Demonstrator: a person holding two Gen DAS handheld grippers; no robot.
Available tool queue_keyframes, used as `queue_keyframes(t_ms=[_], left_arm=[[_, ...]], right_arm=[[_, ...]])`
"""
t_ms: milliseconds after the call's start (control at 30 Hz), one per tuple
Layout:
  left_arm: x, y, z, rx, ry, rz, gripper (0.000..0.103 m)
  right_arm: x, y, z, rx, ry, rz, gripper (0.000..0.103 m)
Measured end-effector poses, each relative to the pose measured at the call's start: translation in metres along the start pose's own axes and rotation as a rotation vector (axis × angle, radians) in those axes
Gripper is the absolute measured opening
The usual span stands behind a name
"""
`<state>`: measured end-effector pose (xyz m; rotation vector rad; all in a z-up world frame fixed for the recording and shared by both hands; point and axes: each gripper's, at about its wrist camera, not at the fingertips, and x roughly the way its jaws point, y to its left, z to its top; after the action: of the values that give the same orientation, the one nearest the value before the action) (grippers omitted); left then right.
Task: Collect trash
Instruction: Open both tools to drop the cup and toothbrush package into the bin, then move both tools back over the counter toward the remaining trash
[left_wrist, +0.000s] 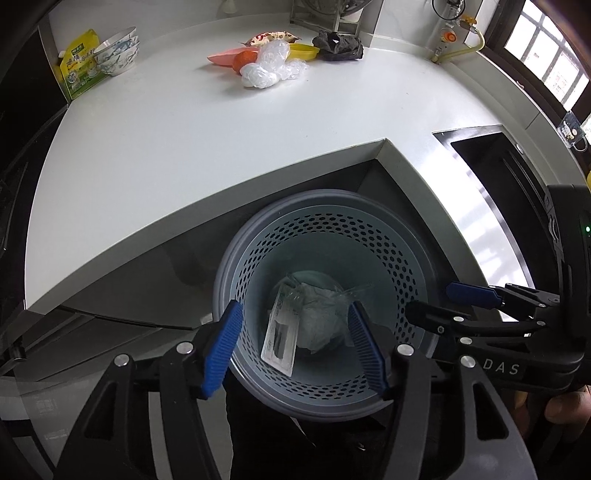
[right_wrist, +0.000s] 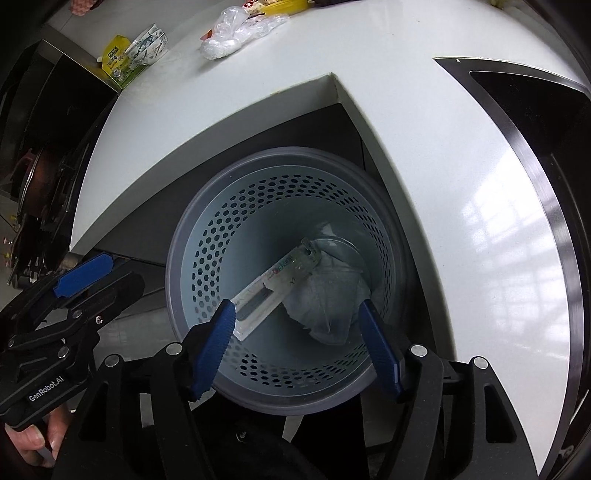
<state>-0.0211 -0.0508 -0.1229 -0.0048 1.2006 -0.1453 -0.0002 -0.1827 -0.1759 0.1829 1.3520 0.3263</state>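
Observation:
A grey-blue perforated waste bin (left_wrist: 236, 266) (right_wrist: 177, 258) stands on the floor in the notch of the white counter. At its bottom lie a flat clear package (left_wrist: 279, 332) (right_wrist: 273, 288) and a crumpled white wad (left_wrist: 321, 321) (right_wrist: 325, 299). My left gripper (left_wrist: 293, 308) (right_wrist: 110, 273) hangs over the bin mouth, open, with nothing between its blue pads. Beside it, my right gripper (right_wrist: 295, 306) (left_wrist: 430, 299) also points down into the bin, open and empty. More trash sits at the counter's far side: crumpled clear plastic bags (left_wrist: 266, 70) (right_wrist: 229, 33) and a snack wrapper (left_wrist: 275, 37).
The white counter (left_wrist: 184, 147) wraps around the bin on two sides. A black sink (left_wrist: 498, 166) (right_wrist: 535, 110) is set in at the right. Stacked bowls (left_wrist: 118, 51), a yellow-green pouch (left_wrist: 79, 62), an orange (left_wrist: 245, 59) and a dark cloth (left_wrist: 338, 46) lie at the back.

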Motion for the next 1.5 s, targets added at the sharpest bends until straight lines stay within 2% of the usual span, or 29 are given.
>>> queue_keyframes(t_ms=[200,733,867,1133,1500], left_arm=[[-0.004,0.001,0.002,-0.001,-0.012,0.011,0.063],[-0.034,0.017,0.018,-0.008,-0.088,0.075,0.090],[-0.045,0.026,0.024,-0.005,-0.115,0.095,0.094],[-0.056,0.053,0.042,-0.016,-0.140,0.090,0.095],[-0.057,0.083,0.080,0.014,-0.171,0.051,0.095]], right_arm=[[-0.005,-0.002,-0.001,0.002,-0.008,0.005,0.067],[-0.026,-0.003,0.005,0.029,-0.064,0.023,0.067],[-0.032,0.003,0.013,0.032,-0.092,0.036,0.067],[-0.039,0.022,0.031,0.051,-0.138,0.053,0.067],[-0.043,0.037,0.051,0.119,-0.186,0.012,0.068]])
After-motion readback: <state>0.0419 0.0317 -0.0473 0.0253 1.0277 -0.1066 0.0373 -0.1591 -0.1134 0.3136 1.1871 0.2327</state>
